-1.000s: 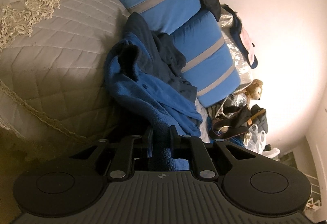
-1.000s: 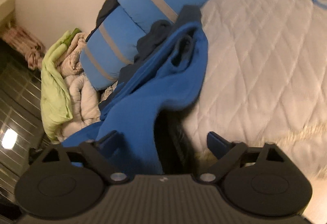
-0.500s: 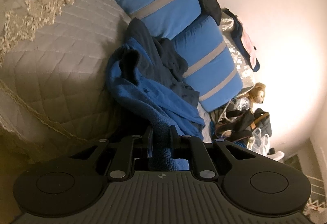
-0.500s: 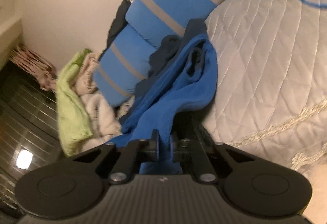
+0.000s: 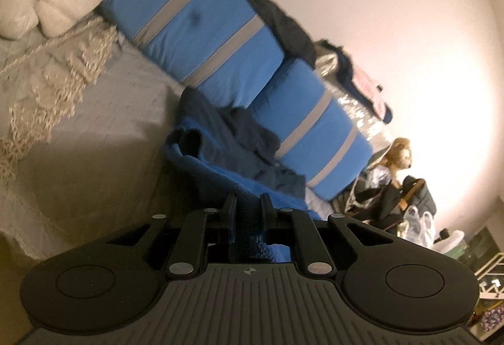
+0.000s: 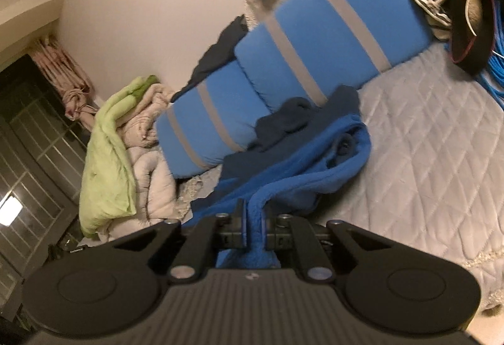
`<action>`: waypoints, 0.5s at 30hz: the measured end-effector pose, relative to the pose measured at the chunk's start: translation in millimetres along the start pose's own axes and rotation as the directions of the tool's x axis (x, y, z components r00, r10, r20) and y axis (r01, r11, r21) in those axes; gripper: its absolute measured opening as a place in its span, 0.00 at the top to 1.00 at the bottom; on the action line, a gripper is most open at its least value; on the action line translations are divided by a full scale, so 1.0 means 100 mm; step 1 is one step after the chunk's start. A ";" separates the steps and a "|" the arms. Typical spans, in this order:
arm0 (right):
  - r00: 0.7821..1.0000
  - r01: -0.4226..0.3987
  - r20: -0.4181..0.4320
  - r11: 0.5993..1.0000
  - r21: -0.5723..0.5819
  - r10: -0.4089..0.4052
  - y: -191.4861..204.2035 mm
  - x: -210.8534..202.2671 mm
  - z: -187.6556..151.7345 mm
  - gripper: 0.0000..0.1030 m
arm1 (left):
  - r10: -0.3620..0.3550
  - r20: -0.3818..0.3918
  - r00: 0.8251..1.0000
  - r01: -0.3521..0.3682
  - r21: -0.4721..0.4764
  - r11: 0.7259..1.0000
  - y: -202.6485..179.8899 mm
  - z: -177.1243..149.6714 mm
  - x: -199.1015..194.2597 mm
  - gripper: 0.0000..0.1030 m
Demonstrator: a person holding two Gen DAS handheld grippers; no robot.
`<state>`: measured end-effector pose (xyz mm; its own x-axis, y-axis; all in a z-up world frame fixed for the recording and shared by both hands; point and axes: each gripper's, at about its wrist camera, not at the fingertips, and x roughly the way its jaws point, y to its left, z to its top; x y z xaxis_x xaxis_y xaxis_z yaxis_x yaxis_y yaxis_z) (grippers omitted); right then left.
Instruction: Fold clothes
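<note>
The bright blue fleece garment with a dark navy lining lies crumpled on the grey quilted bedspread, stretching toward 12 o'clock against the blue grey-striped cushions. The left gripper and right gripper each pinch its fleece edge.

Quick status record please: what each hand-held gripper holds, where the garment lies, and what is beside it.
left hand-held gripper: shut on blue fleece garment
right hand-held gripper: shut on the same garment, at another edge
garment state: bunched, unfolded, most of it lying on the quilted bedspread
dark navy clothing: lying on the fleece, against the blue striped cushions
other: green and beige bedding pile at the cushions' far end
</note>
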<state>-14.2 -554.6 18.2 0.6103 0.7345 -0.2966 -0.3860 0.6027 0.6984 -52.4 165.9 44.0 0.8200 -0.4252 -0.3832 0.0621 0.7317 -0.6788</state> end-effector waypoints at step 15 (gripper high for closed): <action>0.998 -0.042 0.045 0.999 -0.010 0.042 0.24 -0.35 0.07 0.92 | -0.055 0.052 0.997 0.051 0.070 0.996 -0.24 -0.07 -0.38 0.86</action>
<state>-39.9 -567.9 49.2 0.6237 0.7448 -0.2373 -0.4184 0.5745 0.7035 -89.7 160.9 70.2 0.8436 -0.4365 -0.3127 0.1438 0.7447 -0.6517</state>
